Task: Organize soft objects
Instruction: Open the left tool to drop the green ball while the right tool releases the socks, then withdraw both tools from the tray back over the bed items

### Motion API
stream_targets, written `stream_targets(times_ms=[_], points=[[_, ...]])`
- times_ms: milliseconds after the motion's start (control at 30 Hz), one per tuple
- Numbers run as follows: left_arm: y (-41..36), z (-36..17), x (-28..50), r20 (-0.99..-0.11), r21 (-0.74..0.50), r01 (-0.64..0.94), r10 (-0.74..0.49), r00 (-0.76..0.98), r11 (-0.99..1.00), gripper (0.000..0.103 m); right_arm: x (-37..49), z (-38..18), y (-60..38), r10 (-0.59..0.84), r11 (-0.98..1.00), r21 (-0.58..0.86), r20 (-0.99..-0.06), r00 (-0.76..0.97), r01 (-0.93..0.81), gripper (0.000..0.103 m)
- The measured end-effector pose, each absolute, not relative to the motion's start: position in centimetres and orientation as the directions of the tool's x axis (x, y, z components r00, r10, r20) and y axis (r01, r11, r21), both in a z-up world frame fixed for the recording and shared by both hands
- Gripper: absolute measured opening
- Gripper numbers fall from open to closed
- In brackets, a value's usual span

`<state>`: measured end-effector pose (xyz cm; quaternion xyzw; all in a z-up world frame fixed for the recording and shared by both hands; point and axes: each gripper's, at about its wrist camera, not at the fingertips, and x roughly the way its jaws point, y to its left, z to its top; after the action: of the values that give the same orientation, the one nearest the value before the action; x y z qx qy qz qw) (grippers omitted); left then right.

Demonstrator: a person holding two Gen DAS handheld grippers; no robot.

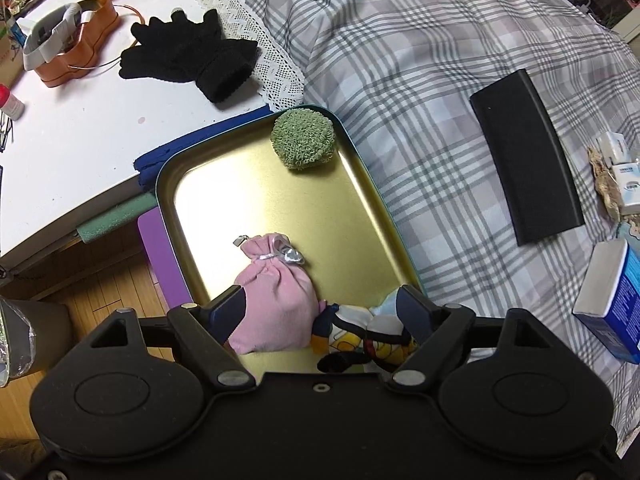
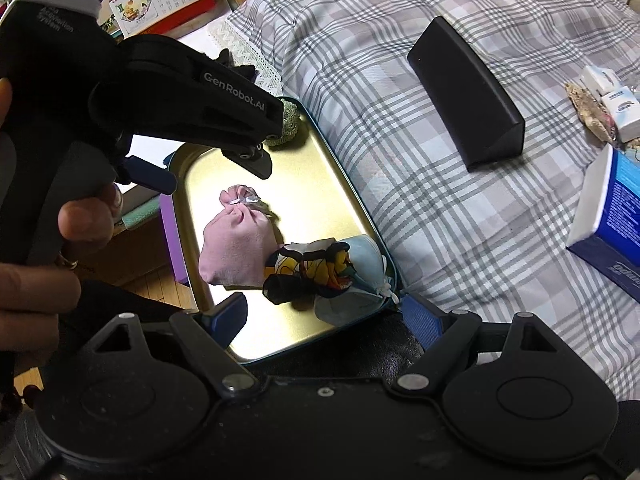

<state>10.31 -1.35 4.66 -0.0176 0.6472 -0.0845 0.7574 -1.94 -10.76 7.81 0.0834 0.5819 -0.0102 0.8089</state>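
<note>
- Both my left tongs (image 1: 320,312) and right tongs (image 2: 324,316) stand open, gripping nothing.
- The pink drawstring cloth pouch (image 1: 276,304) lies near in the gold metal tray (image 1: 360,216) on the bed, touching the patterned fabric bundle (image 2: 316,268) — probably light and squashy.
- I'd pinch its gathered neck.
- The black knit gloves (image 1: 188,54) wait on the white counter (image 1: 80,136), far left.

Gold tray (image 1: 360,184) with teal rim lies flat on plaid bed edge. Inside: green crocheted ball (image 1: 303,139) in far corner; pink drawstring pouch (image 1: 276,304), silver ribbon tied, lying on its side mid-tray; colourful patterned cloth (image 2: 316,268) bunched touching it; pale blue mask (image 2: 366,258) crumpled at near corner.
</note>
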Motion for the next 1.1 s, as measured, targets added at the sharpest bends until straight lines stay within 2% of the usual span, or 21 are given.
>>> stream_targets(times_ms=[600, 1100], points=[[-1.4, 5.3, 7.1, -0.978, -0.137, 0.099, -0.151, 0.145, 0.986, 0.079, -4.8, 9.1, -11.7, 0.06, 0.982, 0.12, -0.933, 0.356, 0.149, 0.085], [-0.5, 5.2, 3.9, -0.981, -0.05, 0.097, -0.067, 0.18, 0.994, 0.079, -7.1, 9.5, -13.7, 0.044, 0.971, 0.128, -0.927, 0.373, 0.203, 0.085]])
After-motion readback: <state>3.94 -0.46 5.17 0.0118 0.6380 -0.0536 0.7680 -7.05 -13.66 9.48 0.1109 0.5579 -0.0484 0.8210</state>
